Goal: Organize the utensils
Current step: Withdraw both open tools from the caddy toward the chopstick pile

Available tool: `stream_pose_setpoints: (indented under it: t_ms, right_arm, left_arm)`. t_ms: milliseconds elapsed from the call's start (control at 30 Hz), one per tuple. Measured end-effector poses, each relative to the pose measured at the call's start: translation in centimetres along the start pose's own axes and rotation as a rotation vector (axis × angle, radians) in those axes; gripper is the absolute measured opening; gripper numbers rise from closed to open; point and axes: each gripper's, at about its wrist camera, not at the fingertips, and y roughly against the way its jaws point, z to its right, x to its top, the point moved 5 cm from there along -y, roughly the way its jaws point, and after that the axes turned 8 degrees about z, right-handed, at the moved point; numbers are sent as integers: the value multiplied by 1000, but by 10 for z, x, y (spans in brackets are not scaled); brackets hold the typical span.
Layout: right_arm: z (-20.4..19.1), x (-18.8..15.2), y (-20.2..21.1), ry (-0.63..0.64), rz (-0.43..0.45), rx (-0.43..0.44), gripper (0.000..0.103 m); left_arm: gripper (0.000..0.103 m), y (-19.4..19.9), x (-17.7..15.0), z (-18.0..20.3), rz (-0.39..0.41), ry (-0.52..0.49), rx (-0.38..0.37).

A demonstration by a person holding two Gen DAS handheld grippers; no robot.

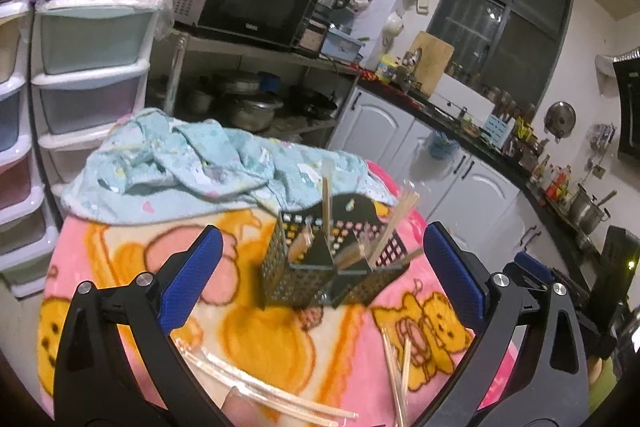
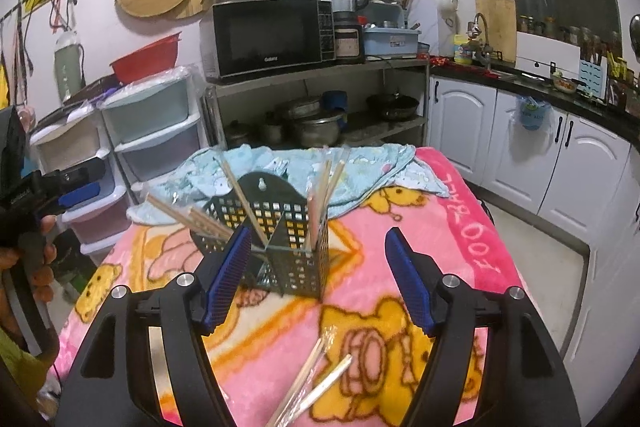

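Right wrist view, my right claw [image 2: 318,275] gaping and empty, black utensil holder [image 2: 276,247] at twelve o'clock just ahead, wrapped chopsticks [image 2: 316,379] at six o'clock on pink blanket [image 2: 460,227], my left claw [image 1: 320,279] likewise spread, empty.

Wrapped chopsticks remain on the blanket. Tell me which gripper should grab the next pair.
Probably the right gripper: open and empty, with wrapped chopsticks lying just below its fingers. The left gripper, also open, has pairs off to either side.
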Motion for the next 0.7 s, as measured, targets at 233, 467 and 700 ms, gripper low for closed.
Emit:
stream_pose_setpoints:
  t_ms: [233,467,700]
  right_arm:
    - [-1,-21,7,8,-39,-7,67]
    - [-3,-40,9,7,-75,1,67]
    - [-11,-53,1,19,-108,28,67]
  left_arm:
    - [92,0,-22,-2,-38,5,-1]
    - [92,-6,-44,-6,-92,-4,17]
    - [92,-9,-65,-12,-136,-3,49]
